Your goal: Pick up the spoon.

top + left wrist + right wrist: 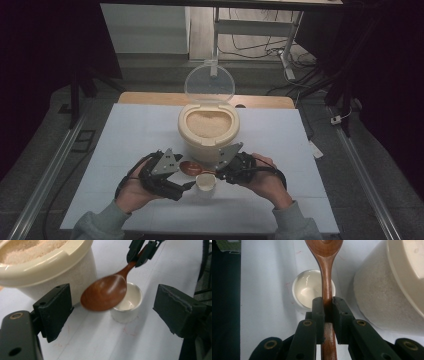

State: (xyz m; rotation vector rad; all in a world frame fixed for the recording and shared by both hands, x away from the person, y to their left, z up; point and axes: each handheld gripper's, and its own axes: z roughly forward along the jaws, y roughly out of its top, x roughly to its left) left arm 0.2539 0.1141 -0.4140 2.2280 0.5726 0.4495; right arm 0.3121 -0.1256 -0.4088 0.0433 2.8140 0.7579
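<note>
Right fingers: pressing together on the handle of the wooden spoon (326, 277), the right gripper (327, 306) holding it near the middle of the handle, jaws flat on both sides.
Left fingers: standing wide apart and holding nothing, the left gripper (112, 312) waiting with the small white cup (127, 305) lying between its jaws but farther off.
Spoon position: hanging in the air, its bowl hovering at about 10 o'clock of the cup, partly over the rim; bowl is looking empty.
Spoon handling: I am judging it light, stiff and a little smooth; a grip on the straight handle seems best.
Cup: looking empty, light, easy to tip.
Container (208, 131): standing at 12 o'clock of the cup, lid (209, 82) open, holding pale grain.
Table (125, 130): white, carrying everything.
</note>
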